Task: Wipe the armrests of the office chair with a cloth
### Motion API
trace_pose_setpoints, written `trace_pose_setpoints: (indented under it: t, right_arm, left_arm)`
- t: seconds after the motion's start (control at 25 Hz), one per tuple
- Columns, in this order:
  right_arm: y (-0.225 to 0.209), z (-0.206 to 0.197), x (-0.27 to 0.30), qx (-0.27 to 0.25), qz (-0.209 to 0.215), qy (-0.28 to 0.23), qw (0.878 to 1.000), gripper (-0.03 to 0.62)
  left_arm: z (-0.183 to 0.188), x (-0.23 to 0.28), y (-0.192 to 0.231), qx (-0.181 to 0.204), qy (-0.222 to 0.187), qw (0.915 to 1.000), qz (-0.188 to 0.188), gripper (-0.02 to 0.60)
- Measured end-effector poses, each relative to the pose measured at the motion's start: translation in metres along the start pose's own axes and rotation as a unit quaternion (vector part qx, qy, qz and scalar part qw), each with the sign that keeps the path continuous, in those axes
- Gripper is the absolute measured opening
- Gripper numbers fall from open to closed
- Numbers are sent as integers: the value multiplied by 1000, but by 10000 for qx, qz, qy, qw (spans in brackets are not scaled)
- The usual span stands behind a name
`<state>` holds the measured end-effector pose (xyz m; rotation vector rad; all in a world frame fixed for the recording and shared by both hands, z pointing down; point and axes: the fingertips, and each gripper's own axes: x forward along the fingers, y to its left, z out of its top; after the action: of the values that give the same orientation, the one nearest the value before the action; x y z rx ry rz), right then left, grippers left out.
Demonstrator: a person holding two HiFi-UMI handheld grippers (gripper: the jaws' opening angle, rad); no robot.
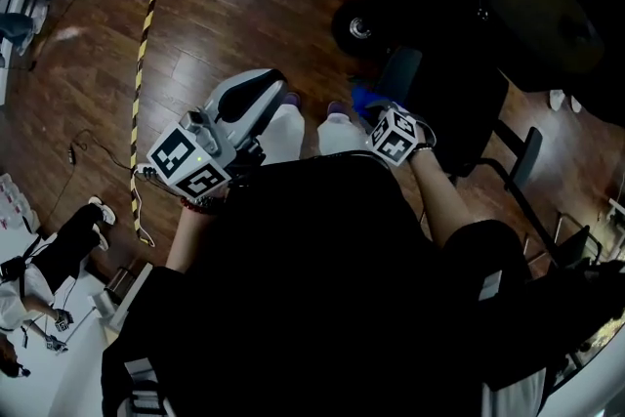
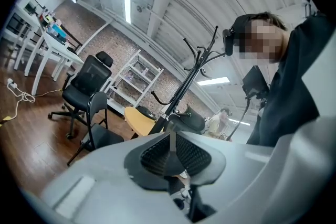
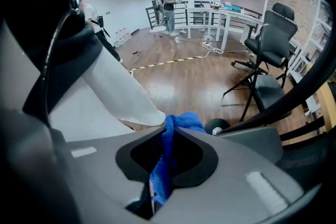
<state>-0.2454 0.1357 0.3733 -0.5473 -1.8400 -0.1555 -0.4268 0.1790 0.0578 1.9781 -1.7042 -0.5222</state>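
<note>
**Item 1, cloth** (image 3: 176,124): blue, fluffy, bunched. I saw it pinched between the closed jaws of the right gripper (image 3: 166,145), one fold standing above the pads and the rest trailing down between them.

**Item 2, office chair** (image 1: 542,15): black, with a mesh back and a castor base, standing on the wood floor (image 1: 225,5). Its near armrest (image 1: 400,73), a dark flat pad, lay just beyond the cloth; I could not tell whether they touched.
</note>
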Motion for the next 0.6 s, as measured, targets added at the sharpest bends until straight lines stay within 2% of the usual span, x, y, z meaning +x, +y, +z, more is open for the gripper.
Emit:
trace_pose_setpoints:
  t: [0.08,0.2,0.36,0.6]
  right_arm:
    - [22,-3,1,120,245,-52,9996,41]
    - [30,-5,-3,560,274,-337,9975,41]
    - [44,-19,-8,1059,627,-460,9913,41]
    - [43,-61,-24,1864,343,-339,9813,40]
  left_arm:
    - [-2,4,-3,44,99,9999,-65,43]
    - [-10,13,-11,241,371,9987,-235,43]
    - [-18,31,-19,157,496,9974,-502,43]
    - [-15,51,-29,304,738,9941,-733,43]
